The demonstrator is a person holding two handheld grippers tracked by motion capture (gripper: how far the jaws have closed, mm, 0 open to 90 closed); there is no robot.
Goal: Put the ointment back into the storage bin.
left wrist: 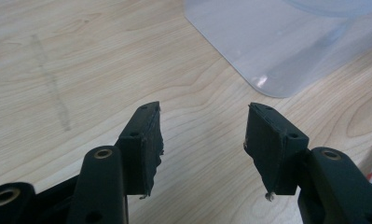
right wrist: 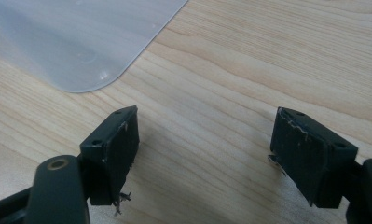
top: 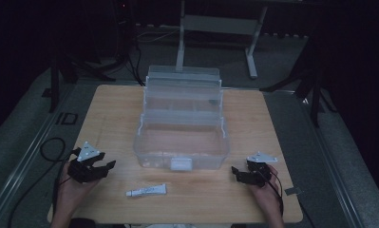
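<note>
A clear plastic tiered storage box (top: 181,124) stands open at the middle of the wooden table (top: 111,109). A small white tube (top: 146,191) lies in front of it, near the table's front edge. My left gripper (top: 106,167) rests at the front left, held in a hand, its jaws open with only bare wood between them (left wrist: 203,135). The box's rounded corner (left wrist: 277,46) shows beyond those jaws. My right gripper (top: 235,173) sits at the front right, also open over bare wood (right wrist: 207,140), with the box's corner (right wrist: 81,42) up to the left.
Cables trail from both grippers off the table's front. Dark floor, a loose black cable (top: 52,149) at the left and a grey desk frame (top: 215,28) lie behind the table. Bare wood flanks the box on either side.
</note>
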